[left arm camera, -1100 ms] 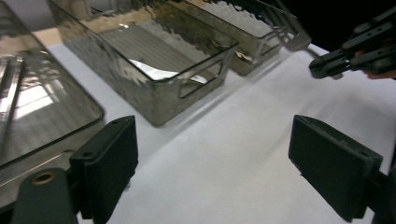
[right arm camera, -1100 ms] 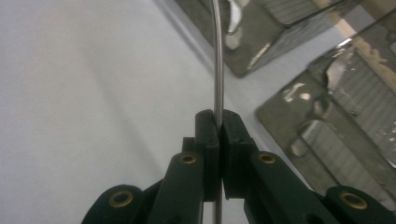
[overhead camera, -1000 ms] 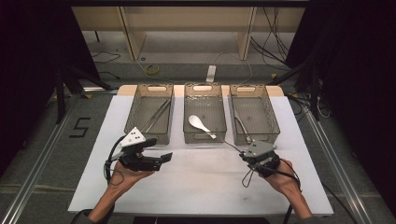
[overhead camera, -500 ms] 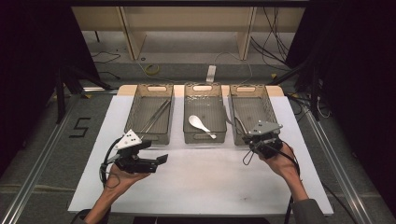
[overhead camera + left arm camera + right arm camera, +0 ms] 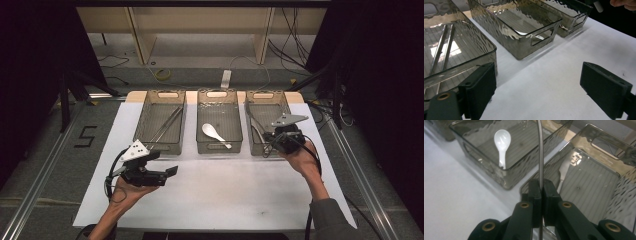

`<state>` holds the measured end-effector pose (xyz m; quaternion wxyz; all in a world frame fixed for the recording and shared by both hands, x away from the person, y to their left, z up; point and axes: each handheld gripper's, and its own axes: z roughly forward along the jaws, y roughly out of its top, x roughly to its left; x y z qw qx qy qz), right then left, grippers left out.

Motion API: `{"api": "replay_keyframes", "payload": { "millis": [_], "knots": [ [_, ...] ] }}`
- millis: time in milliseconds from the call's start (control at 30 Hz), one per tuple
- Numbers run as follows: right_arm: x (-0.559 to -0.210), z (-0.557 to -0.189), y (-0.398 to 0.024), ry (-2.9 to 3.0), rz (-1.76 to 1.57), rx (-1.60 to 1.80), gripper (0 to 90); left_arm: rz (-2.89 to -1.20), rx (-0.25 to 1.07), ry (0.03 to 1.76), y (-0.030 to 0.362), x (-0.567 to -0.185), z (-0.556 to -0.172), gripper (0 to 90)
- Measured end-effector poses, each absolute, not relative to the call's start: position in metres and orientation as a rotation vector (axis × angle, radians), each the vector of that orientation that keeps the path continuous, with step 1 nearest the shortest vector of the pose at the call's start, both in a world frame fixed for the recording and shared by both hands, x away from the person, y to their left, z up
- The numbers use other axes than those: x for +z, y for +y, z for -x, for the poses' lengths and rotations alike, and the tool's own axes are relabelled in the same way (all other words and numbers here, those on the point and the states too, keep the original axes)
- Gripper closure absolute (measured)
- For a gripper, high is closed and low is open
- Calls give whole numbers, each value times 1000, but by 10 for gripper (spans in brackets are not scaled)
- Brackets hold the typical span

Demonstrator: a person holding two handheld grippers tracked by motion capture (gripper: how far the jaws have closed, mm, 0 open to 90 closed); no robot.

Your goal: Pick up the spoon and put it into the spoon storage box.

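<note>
A slim metal utensil [image 5: 540, 157], clenched in the right claw [image 5: 541, 185], hangs over the right-hand bin [image 5: 286, 111], awaiting lowering and release; left claw [image 5: 537, 82] gapes empty.

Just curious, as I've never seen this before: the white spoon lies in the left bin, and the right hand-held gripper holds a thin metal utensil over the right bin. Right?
Not quite: the white spoon lies in the middle bin, as the high view shows. The right hand-held gripper does hold the thin metal utensil over the right bin.

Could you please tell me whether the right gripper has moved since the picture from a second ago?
Yes. In the high view the right gripper, shut on a thin metal utensil, has moved away from the person, from the white mat to the right-hand bin.
</note>
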<state>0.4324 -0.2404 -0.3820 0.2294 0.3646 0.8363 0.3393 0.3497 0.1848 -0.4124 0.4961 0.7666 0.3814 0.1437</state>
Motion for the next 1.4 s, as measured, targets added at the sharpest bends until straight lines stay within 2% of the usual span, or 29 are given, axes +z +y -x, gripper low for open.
{"api": "replay_keyframes", "payload": {
  "millis": [633, 1400],
  "knots": [
    [-374, -484, -245, 2247, -1208, 911, 874, -1839, 363, 926, 187, -411, -349, 130],
    [-382, -503, -249, 2230, -1306, 880, 874, -1836, 360, 927, 186, -410, -350, 130]
  ]
}}
